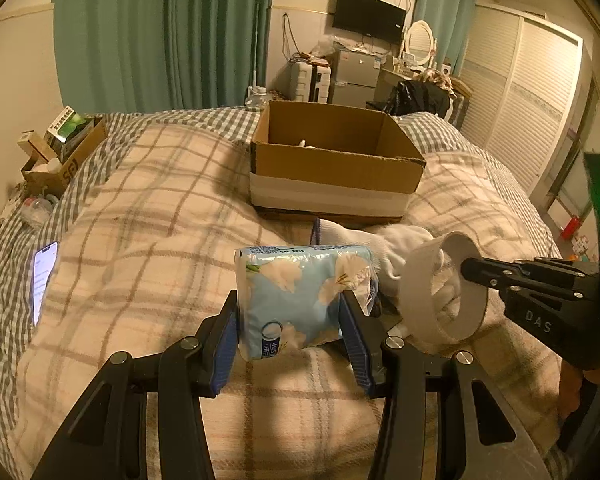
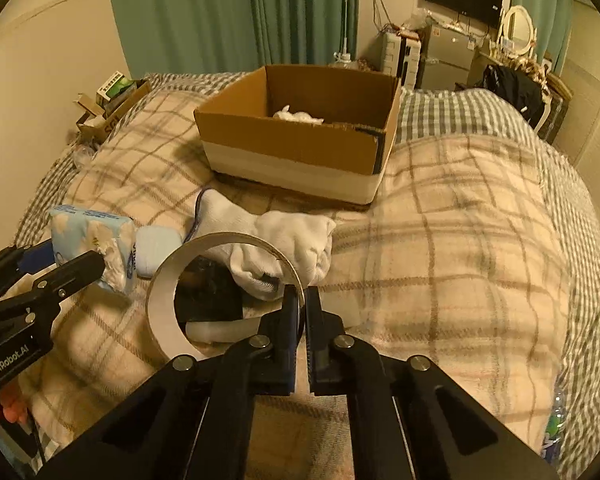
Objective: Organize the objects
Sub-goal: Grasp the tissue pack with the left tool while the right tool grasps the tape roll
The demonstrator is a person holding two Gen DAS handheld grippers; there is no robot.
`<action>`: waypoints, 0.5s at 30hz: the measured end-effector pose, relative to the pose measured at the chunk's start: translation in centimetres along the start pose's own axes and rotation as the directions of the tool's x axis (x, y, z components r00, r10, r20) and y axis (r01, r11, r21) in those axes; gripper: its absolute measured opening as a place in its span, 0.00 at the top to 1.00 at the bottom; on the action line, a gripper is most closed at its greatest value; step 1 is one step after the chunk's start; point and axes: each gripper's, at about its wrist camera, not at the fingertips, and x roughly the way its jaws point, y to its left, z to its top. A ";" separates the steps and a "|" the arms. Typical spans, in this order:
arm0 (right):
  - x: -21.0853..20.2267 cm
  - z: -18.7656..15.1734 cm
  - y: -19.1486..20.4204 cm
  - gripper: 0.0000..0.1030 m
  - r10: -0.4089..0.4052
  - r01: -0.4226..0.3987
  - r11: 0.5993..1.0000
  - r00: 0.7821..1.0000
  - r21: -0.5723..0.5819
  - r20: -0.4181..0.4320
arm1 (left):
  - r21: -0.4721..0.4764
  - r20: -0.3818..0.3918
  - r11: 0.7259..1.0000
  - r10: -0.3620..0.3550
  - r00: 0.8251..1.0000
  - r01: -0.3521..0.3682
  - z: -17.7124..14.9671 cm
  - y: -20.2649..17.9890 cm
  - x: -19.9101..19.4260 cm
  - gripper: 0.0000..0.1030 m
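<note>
"das" shows in pale letters on the black body of the right hand-held gripper [image 1: 470,270]. "genrobot.ai" runs white along the side of the left hand-held gripper [image 2: 76,256]. the small carton [image 1: 66,168] at the bed's edge carries big dark letters, roughly "sf". print on the blue tissue pack [image 1: 300,296] and the lit phone [image 1: 44,280] is too small to read.

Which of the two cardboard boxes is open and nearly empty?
The big box mid-bed: only something white lies inside. The small box at the bed's edge is stuffed with cartons.
</note>
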 end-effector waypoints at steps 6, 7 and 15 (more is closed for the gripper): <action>-2.1 0.6 -0.1 0.97 -0.016 0.016 1.000 0.999 -0.013 0.049 | 0.000 0.019 1.000 -0.002 1.000 0.002 0.8 0.1 -0.7 0.53; -2.5 0.8 -0.1 0.97 -0.019 0.020 1.000 0.998 -0.016 0.058 | 0.003 0.024 1.000 -0.002 1.000 0.002 1.1 0.1 -0.8 0.53; -6.1 4.9 -0.5 0.97 -0.050 0.060 0.996 0.985 -0.058 0.163 | 0.040 0.095 0.999 -0.026 0.995 0.023 5.9 -0.5 -2.0 0.53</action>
